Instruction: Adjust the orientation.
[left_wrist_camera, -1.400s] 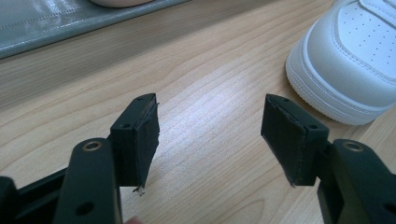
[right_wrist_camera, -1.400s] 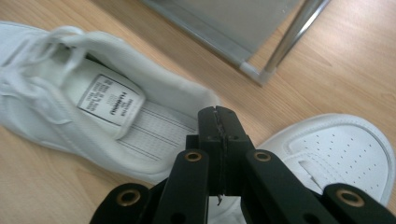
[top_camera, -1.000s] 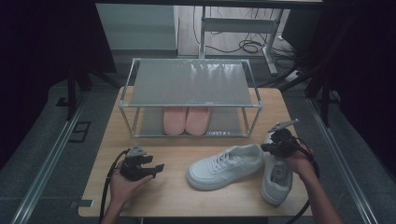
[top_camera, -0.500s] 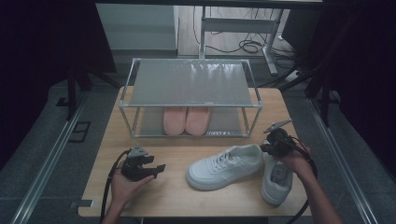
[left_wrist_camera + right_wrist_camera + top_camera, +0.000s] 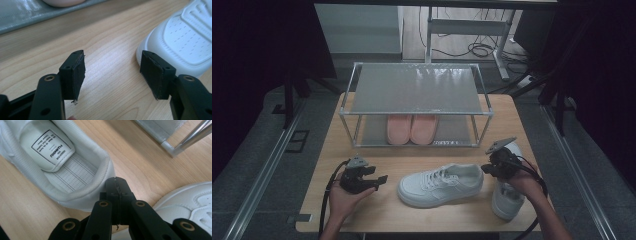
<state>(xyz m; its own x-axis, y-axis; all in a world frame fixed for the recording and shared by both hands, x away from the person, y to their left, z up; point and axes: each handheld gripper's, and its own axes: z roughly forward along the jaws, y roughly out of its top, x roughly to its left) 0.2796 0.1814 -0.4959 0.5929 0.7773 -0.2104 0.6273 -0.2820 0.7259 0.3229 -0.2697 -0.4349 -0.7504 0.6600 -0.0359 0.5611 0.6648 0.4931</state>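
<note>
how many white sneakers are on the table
2. One white sneaker lies on its side mid-table in front of the shoe rack; the other sneaker sits at the right edge, under the right gripper.

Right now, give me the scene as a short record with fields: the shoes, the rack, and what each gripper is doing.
table: light wood
rack: two-tier metal shoe rack at the far side
lower shelf: pink slippers
sneaker one: white sneaker lying sideways mid-table
sneaker two: second white sneaker at the right, opening up
left gripper: jaws open, nothing between them, near sneaker one's toe
right gripper: jaws shut, empty, at the heel rim of sneaker two
</note>
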